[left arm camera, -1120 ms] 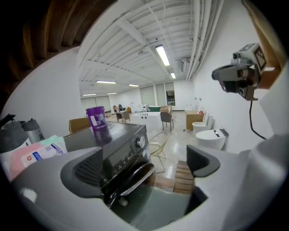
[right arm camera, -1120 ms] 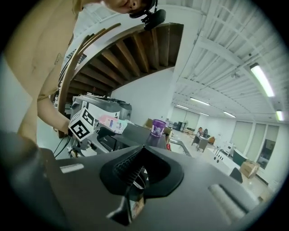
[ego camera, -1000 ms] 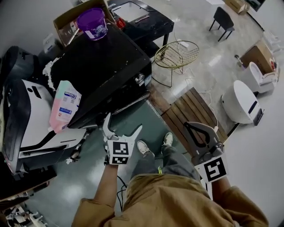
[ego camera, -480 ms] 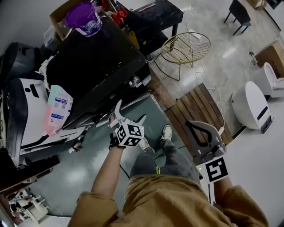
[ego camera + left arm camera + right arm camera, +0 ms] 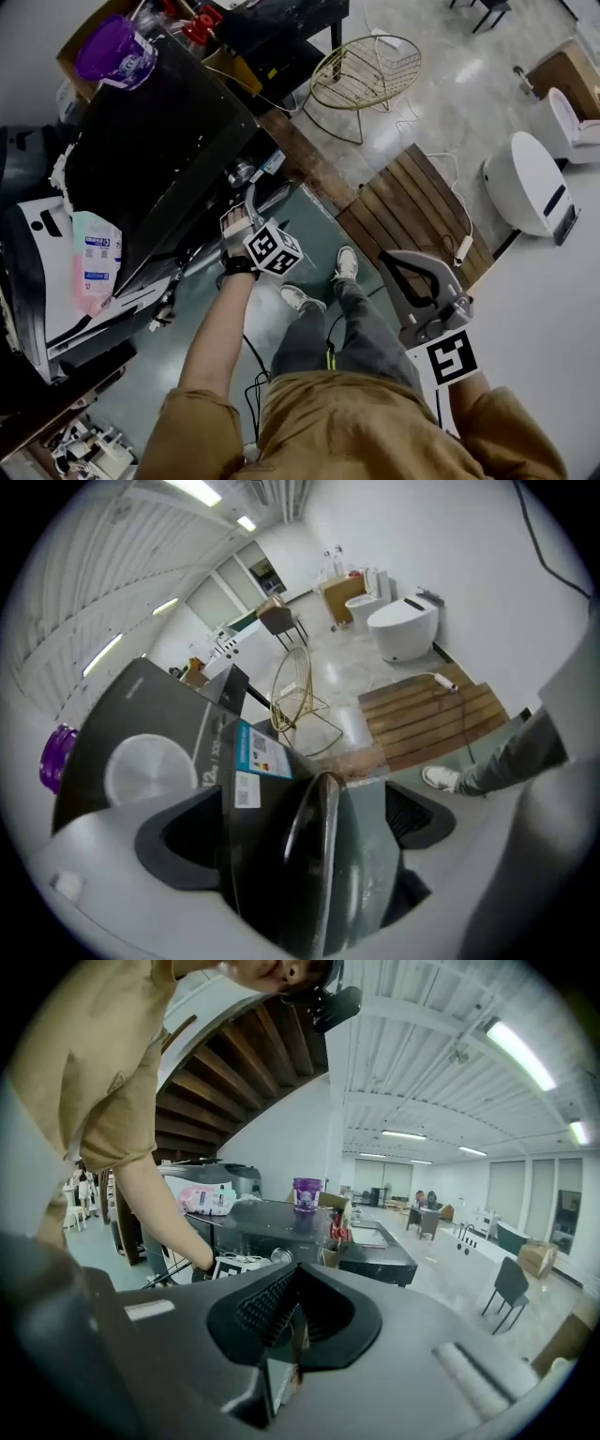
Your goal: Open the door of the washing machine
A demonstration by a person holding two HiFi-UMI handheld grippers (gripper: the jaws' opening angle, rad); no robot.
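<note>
Black washing machine [image 5: 159, 159] fills ten o'clock of the head view, where the left claw [image 5: 246, 204] stands wide astride the door [image 5: 323, 846] rim, apparently to swing it out. The right claw [image 5: 405, 274], pinched empty, hangs clear at four o'clock.

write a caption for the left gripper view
left gripper straddling the rim of the washing machine door, jaws apart

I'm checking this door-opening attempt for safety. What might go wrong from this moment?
The left tongs stand apart around the edge of the washing machine door; pulling before they close would likely let them slip off. The person's shoes stand close before the machine, so the swinging door may strike the legs. A jolt could shake the purple tub on top.
</note>
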